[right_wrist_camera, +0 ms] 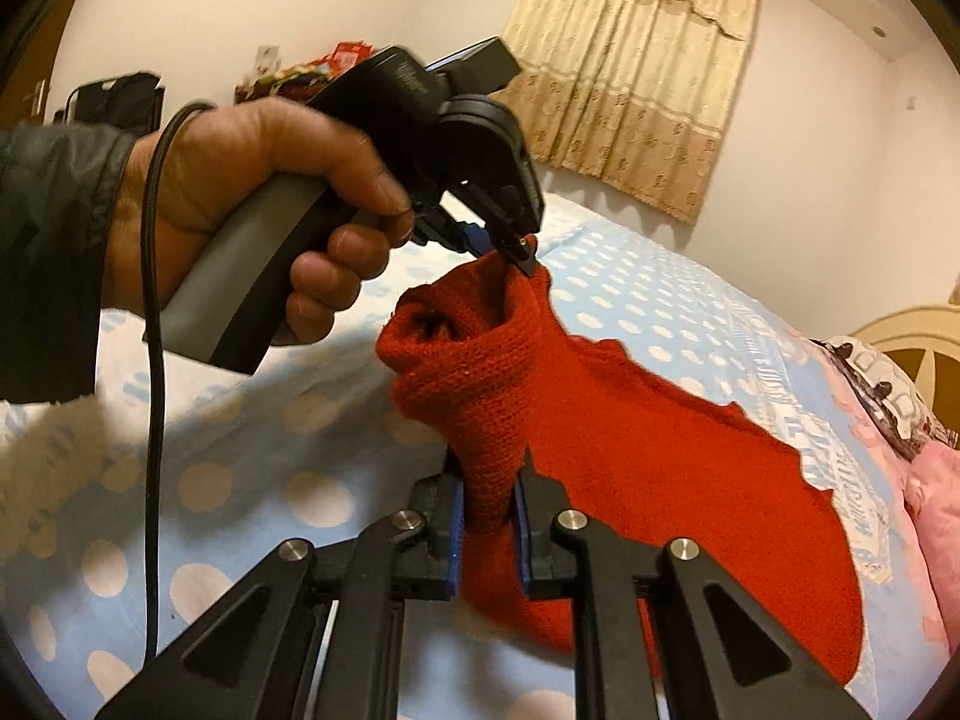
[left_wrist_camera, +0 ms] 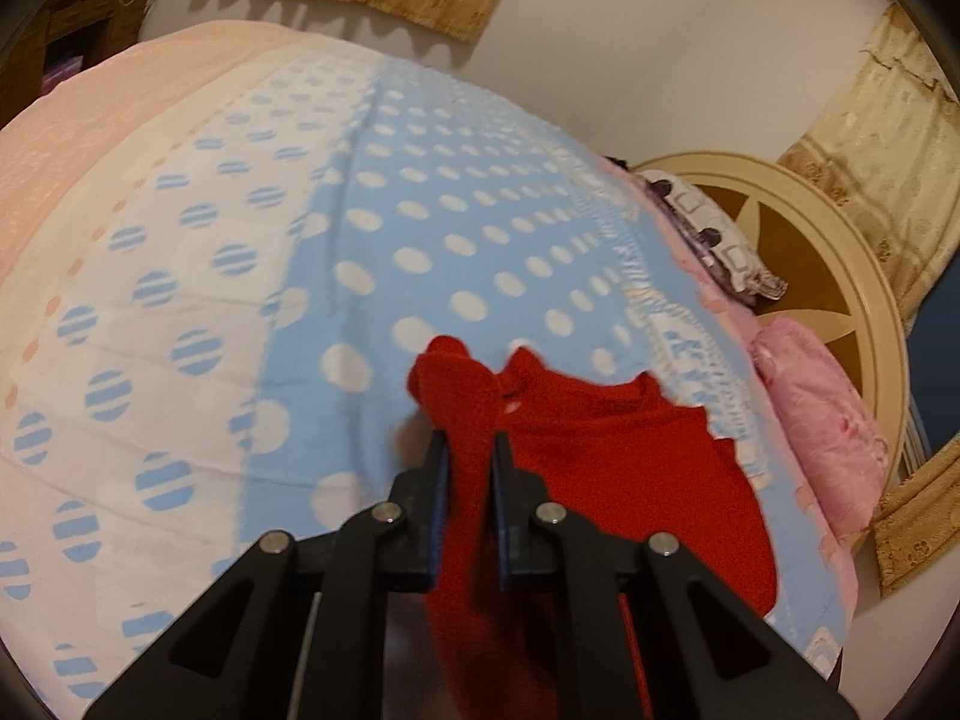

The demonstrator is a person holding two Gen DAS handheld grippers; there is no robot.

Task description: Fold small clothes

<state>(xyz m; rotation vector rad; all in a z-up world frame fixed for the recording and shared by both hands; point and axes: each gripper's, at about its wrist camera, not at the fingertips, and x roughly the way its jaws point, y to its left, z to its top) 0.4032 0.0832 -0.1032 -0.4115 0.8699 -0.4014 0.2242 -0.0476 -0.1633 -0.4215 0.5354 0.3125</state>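
Garment: red knitted garment [left_wrist_camera: 606,456], small, with a scalloped edge along its far side; it is partly lifted off the bed, its lower body draped on the blanket.
Where it lies: on the blue part of the dotted blanket [left_wrist_camera: 372,228], near the side of the bed where the pillows are.
Long axis: in the right wrist view the cloth [right_wrist_camera: 630,450] runs from a bunched, raised end at upper left down to a broad flat part at lower right, toward the pink pillow [right_wrist_camera: 936,480].
Opening: a tube-like mouth of the knit gapes at the raised end, facing left in the right wrist view; whether it is a sleeve or a neck I cannot tell.
Left tool: left tool [left_wrist_camera: 469,450] is closed narrow on a bunched fold of the red knit, which stands up between the blue pads; in the right wrist view its tip [right_wrist_camera: 519,252] pinches the top of the raised end.
Right tool: right tool [right_wrist_camera: 489,480] is closed narrow on a thick roll of the same cloth, just below the gaping mouth.
Left hand: left hand [right_wrist_camera: 258,204] wraps the grey handle, a black cable running down past the wrist.
Bed: patterned pillow [left_wrist_camera: 714,228] and pink pillow [left_wrist_camera: 822,414] lie against the round cream headboard [left_wrist_camera: 840,252].
Room: beige curtains [right_wrist_camera: 630,72] hang on the pale wall.
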